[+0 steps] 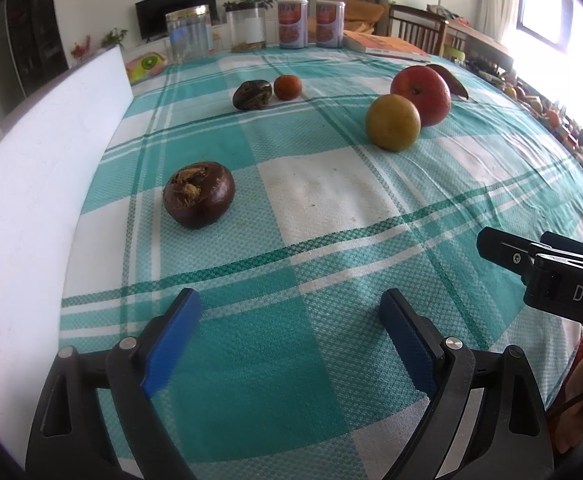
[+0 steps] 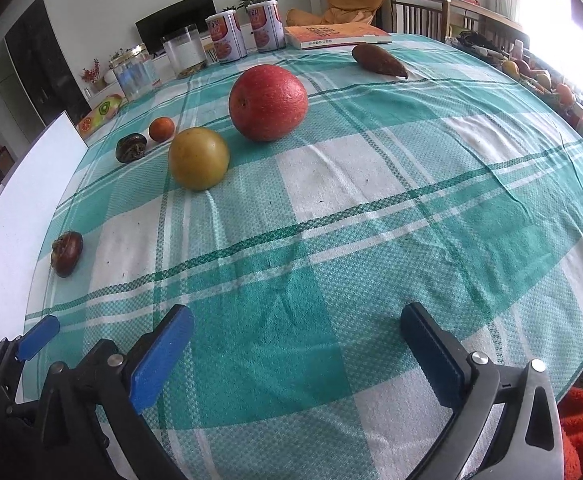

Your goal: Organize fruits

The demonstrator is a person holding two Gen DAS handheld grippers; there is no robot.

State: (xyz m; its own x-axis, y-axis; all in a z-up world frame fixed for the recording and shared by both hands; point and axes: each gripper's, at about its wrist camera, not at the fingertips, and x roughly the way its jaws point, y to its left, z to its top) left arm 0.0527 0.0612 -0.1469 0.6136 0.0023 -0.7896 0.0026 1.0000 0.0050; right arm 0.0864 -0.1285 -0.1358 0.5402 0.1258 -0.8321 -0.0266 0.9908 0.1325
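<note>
Lying on the green checked tablecloth [image 2: 331, 264] are six fruits: one red apple [image 2: 268, 102] at upper centre, one yellow fruit [image 2: 198, 158] touching it, one small orange [image 2: 161, 128], two dark brown bulbs [image 1: 198, 194] [image 1: 252, 95], perhaps water chestnuts, and one pointed brown piece [image 2: 379, 61]. Both the left gripper [image 1: 291, 340] and right gripper [image 2: 297, 354] gape wide, holding nothing. Two cans [image 2: 247, 32] and a book [image 2: 331, 34] line the far edge.

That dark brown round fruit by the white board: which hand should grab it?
Probably left. The dark brown round fruit lies just ahead of the open left gripper; from the open right gripper it sits far off left.
</note>
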